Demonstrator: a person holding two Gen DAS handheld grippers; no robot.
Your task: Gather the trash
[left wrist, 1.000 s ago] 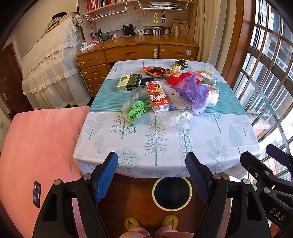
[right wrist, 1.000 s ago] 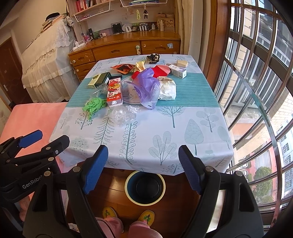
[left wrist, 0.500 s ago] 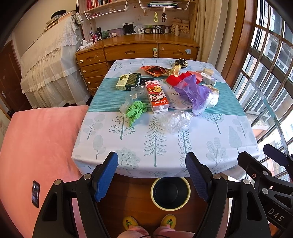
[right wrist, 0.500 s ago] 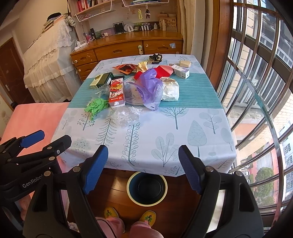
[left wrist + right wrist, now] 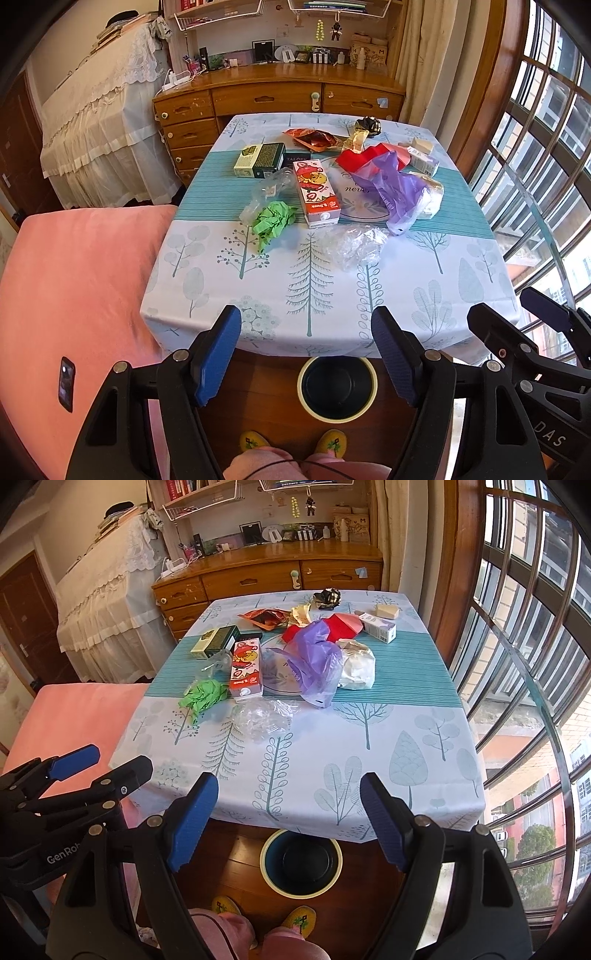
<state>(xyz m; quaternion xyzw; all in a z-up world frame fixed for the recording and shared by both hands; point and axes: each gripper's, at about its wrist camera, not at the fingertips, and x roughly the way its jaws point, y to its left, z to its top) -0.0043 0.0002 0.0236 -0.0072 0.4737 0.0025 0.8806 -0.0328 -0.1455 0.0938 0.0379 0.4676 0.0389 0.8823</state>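
Observation:
Trash lies across the table: a crumpled green paper [image 5: 273, 221], clear plastic wrap [image 5: 354, 243], a red juice carton [image 5: 316, 192], a purple bag [image 5: 395, 192], a green box [image 5: 260, 160] and an orange snack wrapper [image 5: 312, 138]. A dark bin [image 5: 337, 384] with a pale rim stands on the floor at the table's near edge. Above that edge my left gripper [image 5: 306, 317] hovers, jaws closing with nothing between them. My right gripper [image 5: 289, 781] hangs beside it, open and empty, well short of the trash.
The table with its tree-print cloth [image 5: 406, 280] has a pink bed [image 5: 74, 280] to its left, with a phone [image 5: 66, 378] on it. A wooden dresser [image 5: 280, 99] stands behind and a barred window [image 5: 535, 664] to the right. The person's slippered feet [image 5: 334, 443] stand by the bin.
The left gripper's blue fingers have drawn slightly closer together. Both views have barely shifted, and nothing on the table has moved.

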